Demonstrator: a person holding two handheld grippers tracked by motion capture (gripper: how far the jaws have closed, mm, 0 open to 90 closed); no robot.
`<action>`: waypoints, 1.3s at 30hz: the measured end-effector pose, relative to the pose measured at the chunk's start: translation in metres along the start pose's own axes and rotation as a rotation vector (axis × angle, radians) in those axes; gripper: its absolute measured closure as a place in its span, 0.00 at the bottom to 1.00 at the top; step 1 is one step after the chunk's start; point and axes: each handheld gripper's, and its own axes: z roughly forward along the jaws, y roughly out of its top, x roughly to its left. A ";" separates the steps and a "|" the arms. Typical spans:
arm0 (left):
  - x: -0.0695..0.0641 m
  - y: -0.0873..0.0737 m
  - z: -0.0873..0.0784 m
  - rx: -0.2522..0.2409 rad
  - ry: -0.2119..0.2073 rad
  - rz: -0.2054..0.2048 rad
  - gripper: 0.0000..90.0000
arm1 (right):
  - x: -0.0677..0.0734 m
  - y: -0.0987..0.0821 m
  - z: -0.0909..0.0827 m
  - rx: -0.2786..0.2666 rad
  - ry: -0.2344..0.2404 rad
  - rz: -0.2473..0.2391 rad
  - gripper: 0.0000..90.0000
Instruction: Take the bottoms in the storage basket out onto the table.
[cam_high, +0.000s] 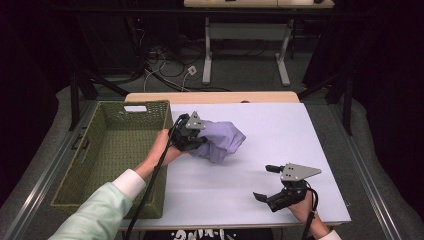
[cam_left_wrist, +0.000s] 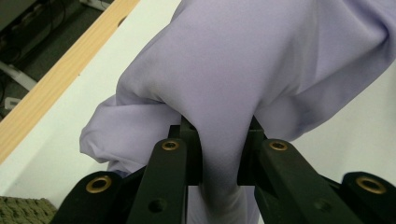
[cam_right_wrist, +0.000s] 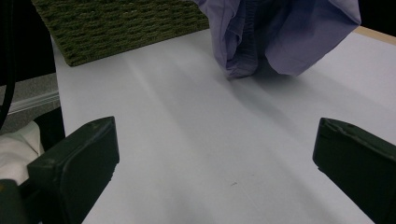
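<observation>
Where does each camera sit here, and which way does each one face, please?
High view: above the person's side, looking forward and down; forearms, left tongs, right tongs.
Left gripper view: along its jaws, shut on the lilac cloth.
Right gripper view: between open jaws, across the table.
All share the cloth and green basket.

- A white table (cam_high: 240, 185) with a pale wooden strip along its far edge carries the things.
- A green woven basket (cam_high: 107, 150) stands at its left end, overhanging the edge.
- A bunched purple cloth (cam_high: 222, 140) hangs near the basket, its lowest folds touching the white top.
</observation>
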 end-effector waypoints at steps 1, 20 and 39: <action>0.000 0.000 0.001 0.008 -0.003 0.001 0.87 | 0.000 0.000 0.000 -0.001 0.001 0.001 0.00; -0.002 -0.002 0.022 0.104 -0.023 -0.016 0.86 | 0.000 0.000 0.001 0.003 0.007 0.004 0.00; -0.003 -0.005 0.034 0.157 -0.032 -0.030 0.84 | 0.000 -0.001 0.002 0.003 0.005 -0.001 0.00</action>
